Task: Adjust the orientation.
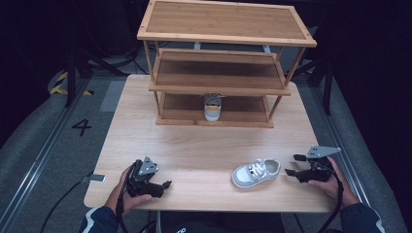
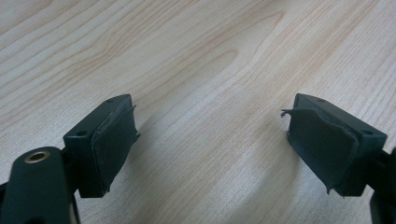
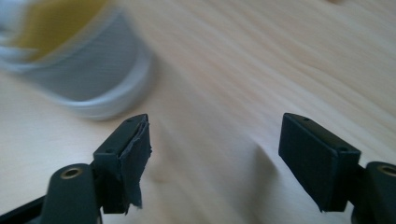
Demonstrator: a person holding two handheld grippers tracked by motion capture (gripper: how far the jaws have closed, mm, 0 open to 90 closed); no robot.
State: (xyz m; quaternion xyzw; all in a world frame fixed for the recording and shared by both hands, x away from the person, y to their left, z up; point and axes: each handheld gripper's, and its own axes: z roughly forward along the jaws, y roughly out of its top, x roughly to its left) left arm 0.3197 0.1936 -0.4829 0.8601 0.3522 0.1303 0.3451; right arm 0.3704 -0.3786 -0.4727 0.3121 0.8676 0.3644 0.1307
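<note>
From above, the white shoe [image 1: 256, 173] lies on the table [image 1: 204, 145] at five o'clock, with the right gripper [image 1: 292, 165] gaping just beside its heel and the left gripper [image 1: 167, 185] at seven o'clock. Left gripper view: jaws wide, bare wood between. Right gripper view: jaws apart, blurred shoe heel [image 3: 79, 60] at eleven o'clock.

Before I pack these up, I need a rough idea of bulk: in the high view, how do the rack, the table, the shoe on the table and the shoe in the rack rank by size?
1. table
2. rack
3. shoe on the table
4. shoe in the rack: seen end-on and farther off, so likely a match for the other, not truly smaller.
</note>
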